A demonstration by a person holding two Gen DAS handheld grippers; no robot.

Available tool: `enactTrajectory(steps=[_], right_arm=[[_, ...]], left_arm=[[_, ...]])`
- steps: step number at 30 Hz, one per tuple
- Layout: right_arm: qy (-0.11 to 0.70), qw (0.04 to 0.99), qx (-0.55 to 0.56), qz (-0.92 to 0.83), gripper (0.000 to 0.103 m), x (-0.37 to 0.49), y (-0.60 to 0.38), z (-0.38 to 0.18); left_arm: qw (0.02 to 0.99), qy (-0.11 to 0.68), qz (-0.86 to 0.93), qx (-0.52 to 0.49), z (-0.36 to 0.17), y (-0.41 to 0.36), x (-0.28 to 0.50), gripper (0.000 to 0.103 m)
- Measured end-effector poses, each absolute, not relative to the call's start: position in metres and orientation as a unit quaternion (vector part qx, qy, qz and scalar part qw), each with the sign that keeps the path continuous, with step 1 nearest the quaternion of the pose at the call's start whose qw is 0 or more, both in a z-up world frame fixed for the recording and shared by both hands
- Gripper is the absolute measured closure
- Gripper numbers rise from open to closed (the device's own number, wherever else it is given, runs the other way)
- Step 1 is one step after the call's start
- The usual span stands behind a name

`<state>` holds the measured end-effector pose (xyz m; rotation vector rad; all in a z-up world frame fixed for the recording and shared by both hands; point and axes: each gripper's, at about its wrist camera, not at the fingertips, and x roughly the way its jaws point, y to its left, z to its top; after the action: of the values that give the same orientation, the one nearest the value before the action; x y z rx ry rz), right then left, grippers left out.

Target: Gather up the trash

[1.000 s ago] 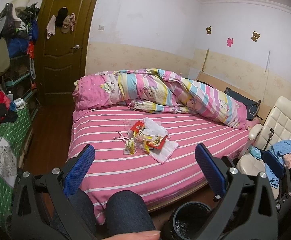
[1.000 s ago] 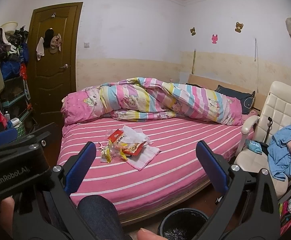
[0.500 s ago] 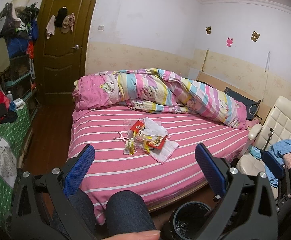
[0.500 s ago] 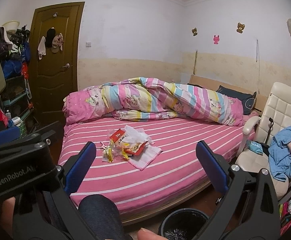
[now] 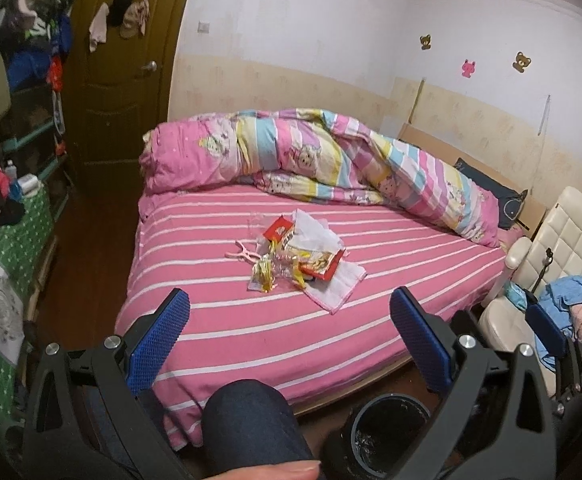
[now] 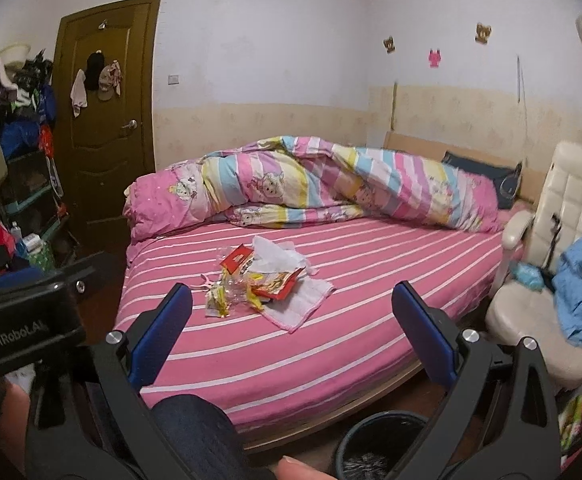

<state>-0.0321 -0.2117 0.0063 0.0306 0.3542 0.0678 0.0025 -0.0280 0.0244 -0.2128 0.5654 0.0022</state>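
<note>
A small heap of trash (image 5: 295,258) lies mid-bed: red and yellow snack wrappers, clear plastic and white tissue on a white cloth, with a pink clip (image 5: 245,254) beside it. It also shows in the right wrist view (image 6: 261,280). A black bin (image 5: 391,436) stands on the floor at the bed's near edge, also seen from the right wrist (image 6: 375,444). My left gripper (image 5: 291,322) is open and empty, held short of the bed. My right gripper (image 6: 293,316) is open and empty too, beside the left one (image 6: 31,320).
The bed (image 5: 251,340) has a pink striped sheet, with a rolled quilt (image 5: 311,156) along the wall. A cream chair with clothes (image 6: 551,264) stands at the right. A cluttered shelf and green-covered table (image 5: 7,240) stand at the left. My knee (image 5: 247,424) is low in front.
Both grippers have moved slightly toward the bed, so the trash heap looks a little nearer. Both stay open and empty.
</note>
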Motion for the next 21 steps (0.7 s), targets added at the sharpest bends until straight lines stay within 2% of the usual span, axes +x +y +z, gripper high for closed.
enactTrajectory(steps=[8, 21], right_arm=[[0.196, 0.978, 0.045, 0.054, 0.004, 0.014, -0.216, -0.025], [0.288, 0.952, 0.055, 0.088, 0.005, 0.121, -0.204, -0.096]], left_arm=[[0.945, 0.305, -0.008, -0.116, -0.007, -0.005, 0.041, 0.006], [0.923, 0.352, -0.034, -0.153, -0.086, 0.037, 0.138, 0.006]])
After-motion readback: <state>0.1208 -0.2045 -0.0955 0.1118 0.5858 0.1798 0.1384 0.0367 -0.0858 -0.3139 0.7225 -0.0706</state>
